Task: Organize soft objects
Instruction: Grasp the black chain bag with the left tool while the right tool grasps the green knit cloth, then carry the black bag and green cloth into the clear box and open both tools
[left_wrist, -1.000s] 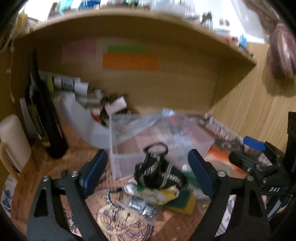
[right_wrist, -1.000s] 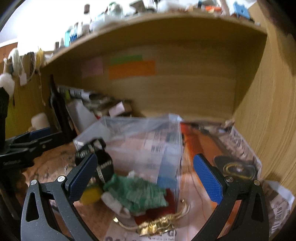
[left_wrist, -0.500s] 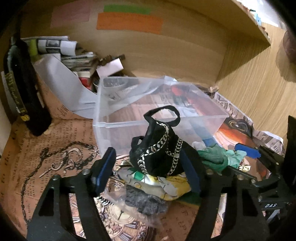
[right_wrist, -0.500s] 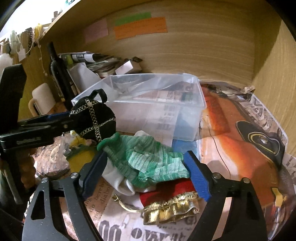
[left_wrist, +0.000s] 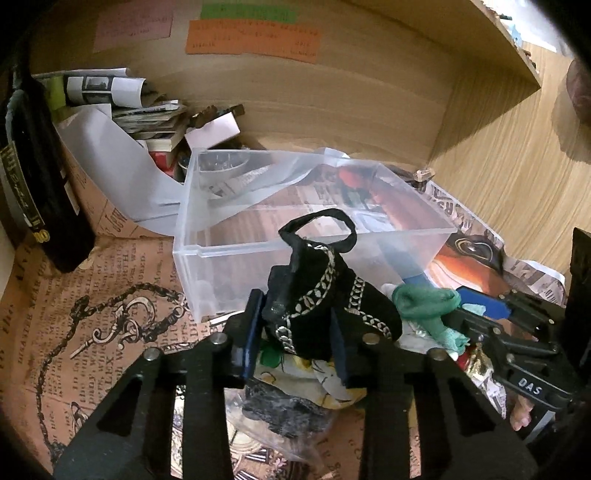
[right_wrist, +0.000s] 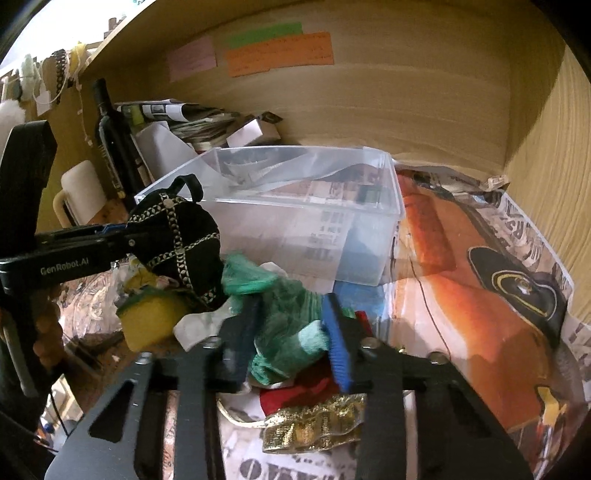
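A black pouch with silver chain trim (left_wrist: 317, 314) sits on top of a pile of soft things; my left gripper (left_wrist: 295, 332) is shut on it. It also shows in the right wrist view (right_wrist: 177, 240). My right gripper (right_wrist: 288, 328) is shut on a green knitted cloth (right_wrist: 284, 332), seen from the left wrist view (left_wrist: 424, 302) too. A clear plastic bin (left_wrist: 207, 236), open on top, stands just behind the pile (right_wrist: 391, 206). Under the cloths lie a yellow sponge (right_wrist: 151, 321), a red and gold pouch (right_wrist: 314, 424) and a patterned yellow cloth (left_wrist: 317, 380).
A dark bottle (left_wrist: 37, 177) stands at the left with a stack of papers and booklets (left_wrist: 147, 114) behind the bin. A white mug (right_wrist: 79, 188) is at the far left. Wooden walls close the back and right. Printed paper (left_wrist: 92, 295) covers the surface.
Both grippers moved down and forward onto the pile and closed, the left around the black pouch, the right around the green cloth.
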